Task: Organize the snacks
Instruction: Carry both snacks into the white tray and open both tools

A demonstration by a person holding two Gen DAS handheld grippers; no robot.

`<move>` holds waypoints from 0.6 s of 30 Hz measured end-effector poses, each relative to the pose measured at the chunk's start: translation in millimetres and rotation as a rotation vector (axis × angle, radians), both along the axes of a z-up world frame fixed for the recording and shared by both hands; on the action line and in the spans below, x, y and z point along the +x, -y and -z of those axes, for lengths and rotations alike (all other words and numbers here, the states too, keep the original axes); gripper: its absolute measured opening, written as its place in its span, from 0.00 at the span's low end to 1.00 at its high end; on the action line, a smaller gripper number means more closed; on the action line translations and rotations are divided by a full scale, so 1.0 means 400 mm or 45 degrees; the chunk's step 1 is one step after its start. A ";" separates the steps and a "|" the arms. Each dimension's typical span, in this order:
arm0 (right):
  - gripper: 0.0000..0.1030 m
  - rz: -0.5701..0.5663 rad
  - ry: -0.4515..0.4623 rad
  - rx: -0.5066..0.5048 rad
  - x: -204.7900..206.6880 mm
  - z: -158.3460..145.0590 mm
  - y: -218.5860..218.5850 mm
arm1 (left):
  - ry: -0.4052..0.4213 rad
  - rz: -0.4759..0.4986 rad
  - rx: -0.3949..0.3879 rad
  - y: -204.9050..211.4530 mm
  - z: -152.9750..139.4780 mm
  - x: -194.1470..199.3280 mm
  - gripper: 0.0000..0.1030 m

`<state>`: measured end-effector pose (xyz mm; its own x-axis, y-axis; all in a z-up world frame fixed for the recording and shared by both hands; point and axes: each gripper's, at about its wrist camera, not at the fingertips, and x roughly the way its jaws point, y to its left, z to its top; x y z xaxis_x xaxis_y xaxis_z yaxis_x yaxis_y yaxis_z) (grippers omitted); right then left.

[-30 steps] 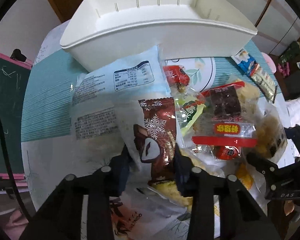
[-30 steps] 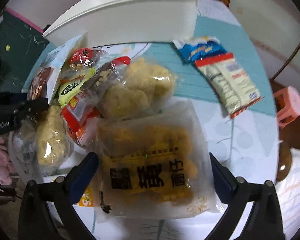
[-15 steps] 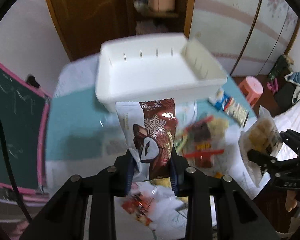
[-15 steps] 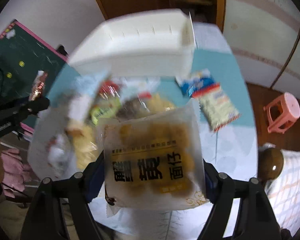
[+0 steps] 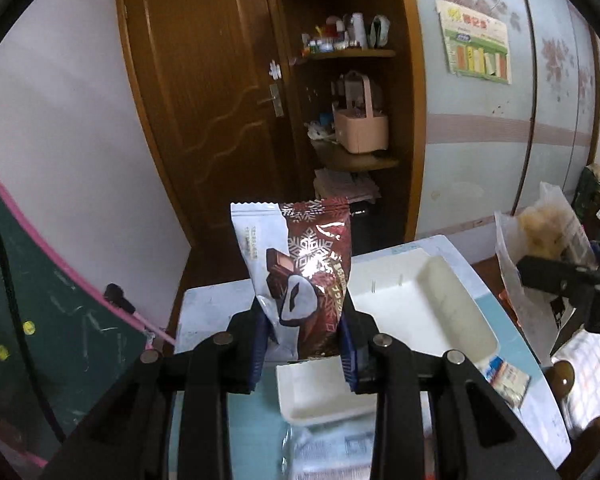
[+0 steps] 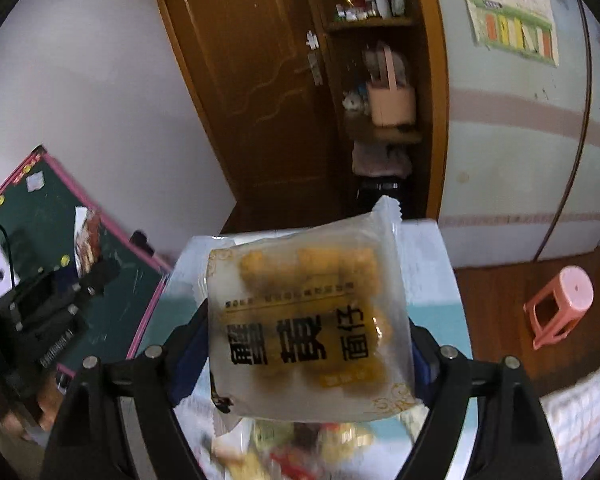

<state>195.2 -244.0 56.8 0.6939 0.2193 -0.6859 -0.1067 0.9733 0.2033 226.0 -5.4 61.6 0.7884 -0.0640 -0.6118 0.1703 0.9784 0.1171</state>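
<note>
Standing under both grippers, the table (image 5: 204, 300) has a light cloth with teal bands and is the largest thing that carries the snacks. On it, toward its far right part in the left wrist view, lies the white plastic bin (image 5: 432, 312), open on top; no packet is seen inside it. Just in front of the bin's near edge, a pale blue packet (image 5: 332, 444) lies flat on the table, partly hidden by the gripper. Close to the table's right edge a small blue and cream packet (image 5: 504, 380) lies near the bin's near right corner.

The right gripper (image 6: 312, 356) is clamped on the wide frosted bag of yellow puffs (image 6: 308, 320). Its jaws have just been closing, and the blue pads press on both side edges of the bag, which is lifted clear above the table. Below this bag, at the table's near edge, a blurred heap of mixed snacks (image 6: 300, 444) is visible.

The left gripper (image 5: 304, 348) is closed on the brown and white chocolate packet (image 5: 300, 272). The packet stands upright between the pads, above the table and in front of the bin.
</note>
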 end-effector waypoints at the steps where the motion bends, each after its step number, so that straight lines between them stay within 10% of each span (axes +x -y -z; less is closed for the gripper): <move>1: 0.80 0.006 -0.008 -0.002 0.034 0.004 -0.015 | -0.018 0.010 -0.018 0.001 0.011 0.030 0.28; 13: 0.82 0.054 -0.372 -0.083 0.292 0.340 -0.057 | -0.356 -0.034 -0.105 0.010 0.339 0.263 0.37; 15: 0.84 0.044 -0.435 -0.050 0.298 0.397 -0.052 | -0.414 -0.028 -0.123 0.007 0.376 0.268 0.83; 18: 0.85 0.053 -0.527 0.027 0.287 0.459 -0.044 | -0.429 -0.058 -0.098 0.005 0.399 0.253 0.94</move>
<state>309.8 -226.4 -126.7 0.3689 0.2143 -0.9044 0.0274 0.9701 0.2411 327.1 -7.5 -98.0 0.5461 -0.0895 -0.8330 0.1428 0.9897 -0.0127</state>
